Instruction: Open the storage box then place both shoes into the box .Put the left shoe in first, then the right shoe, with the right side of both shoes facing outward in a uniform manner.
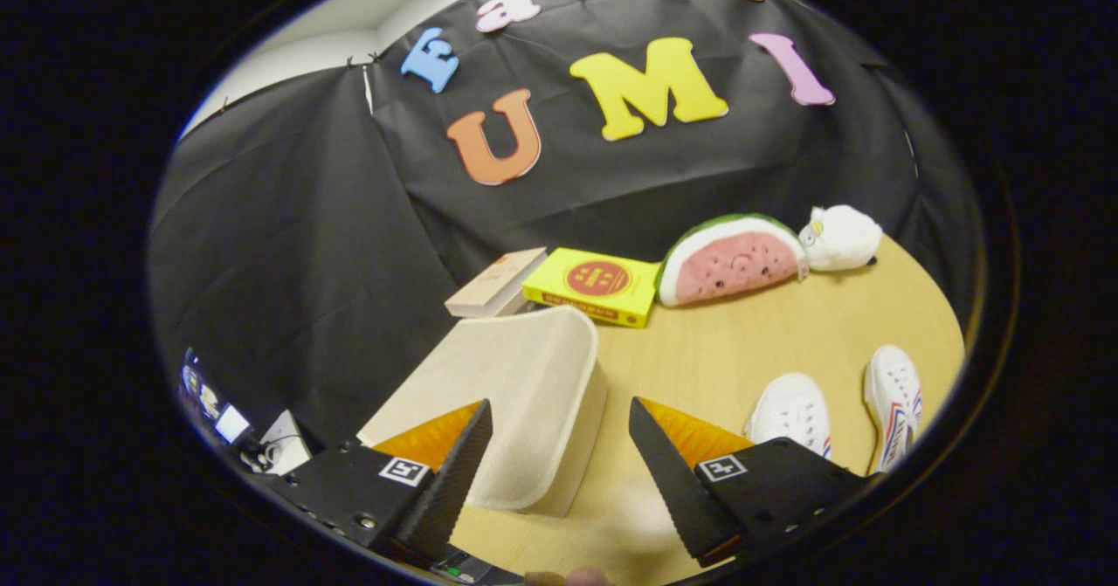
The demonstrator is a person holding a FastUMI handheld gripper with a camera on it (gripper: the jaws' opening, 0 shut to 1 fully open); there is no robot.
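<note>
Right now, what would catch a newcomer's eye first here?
Probably the watermelon plush at the table's far side, beside a yellow box and a white plush toy. Nearer, the closed cream storage box lies just ahead of the open claw, two white shoes to its right.

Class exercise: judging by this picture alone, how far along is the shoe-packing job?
Nothing looks done: the storage box has its lid on and both white shoes stand on the table. In hand: the gripper is open, fingers spread at the box's near corner. Left: opening it, then packing both shoes.
</note>
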